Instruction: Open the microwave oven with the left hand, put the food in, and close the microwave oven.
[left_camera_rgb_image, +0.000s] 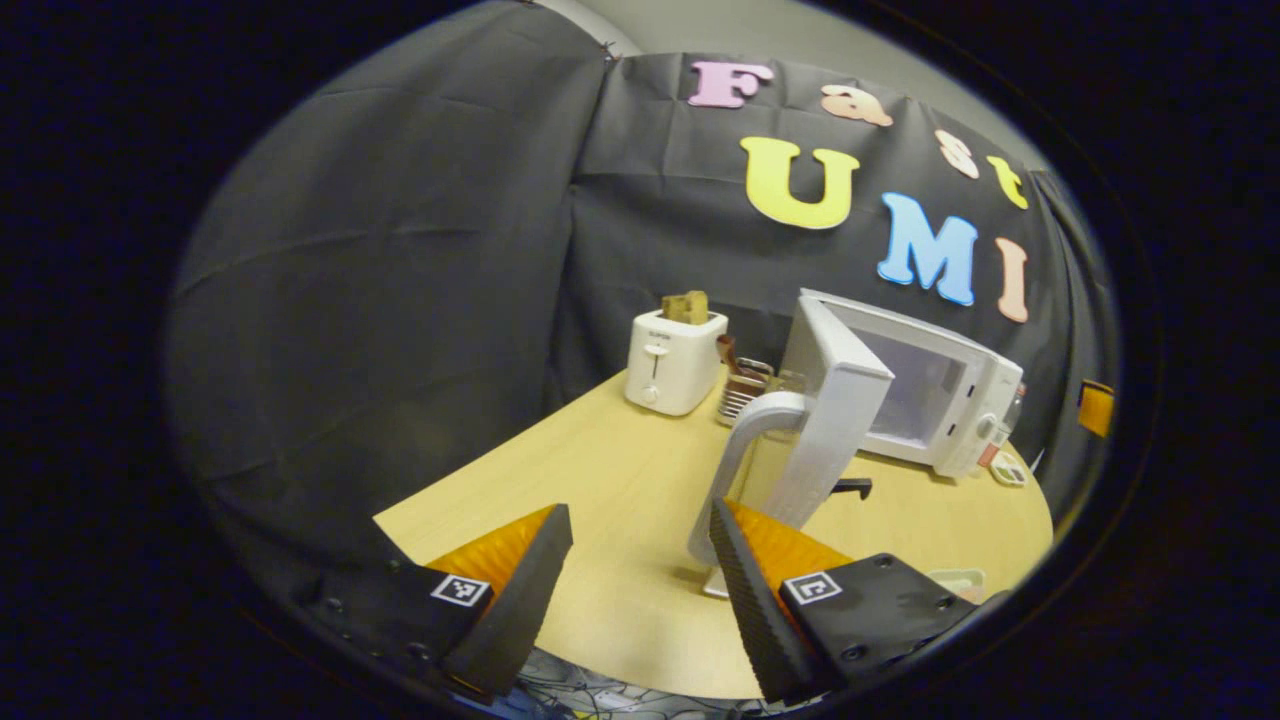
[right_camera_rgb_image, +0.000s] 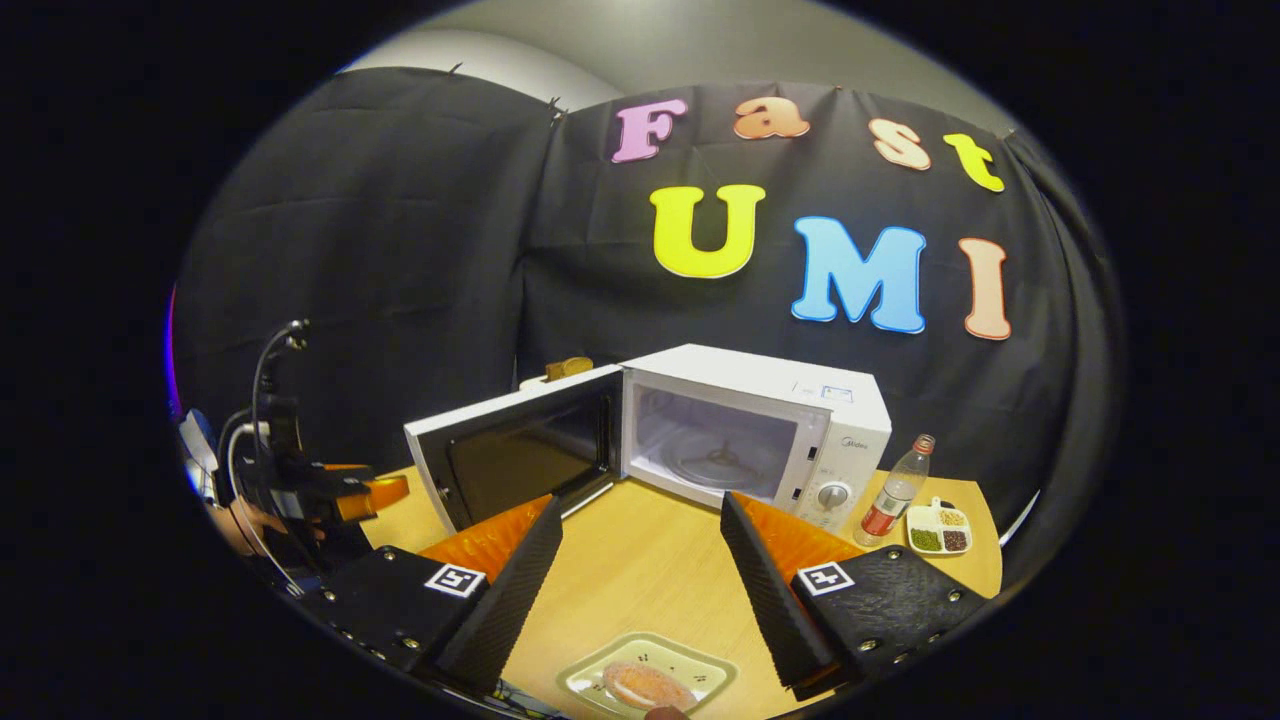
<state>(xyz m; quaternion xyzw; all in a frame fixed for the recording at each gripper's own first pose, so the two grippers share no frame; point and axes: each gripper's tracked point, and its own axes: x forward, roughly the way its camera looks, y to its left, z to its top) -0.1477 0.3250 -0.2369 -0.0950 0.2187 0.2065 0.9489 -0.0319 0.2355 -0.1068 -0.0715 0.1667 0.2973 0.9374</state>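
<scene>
Now microwave (right_camera_rgb_image: 750, 440) door (right_camera_rgb_image: 515, 455) open; food (right_camera_rgb_image: 648, 686) on table (right_camera_rgb_image: 640, 570).

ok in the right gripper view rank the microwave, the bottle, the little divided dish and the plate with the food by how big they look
1. microwave, by far the largest
2. plate with the food, though it sits nearest the camera, which inflates it
3. bottle and divided dish look about alike, one tall and thin, one low and wide, so I won't rank them

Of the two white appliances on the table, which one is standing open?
The microwave oven: its door is swung wide, showing the empty cavity with its turntable. The toaster beside it has no door, only bread sticking out of its top.
</scene>
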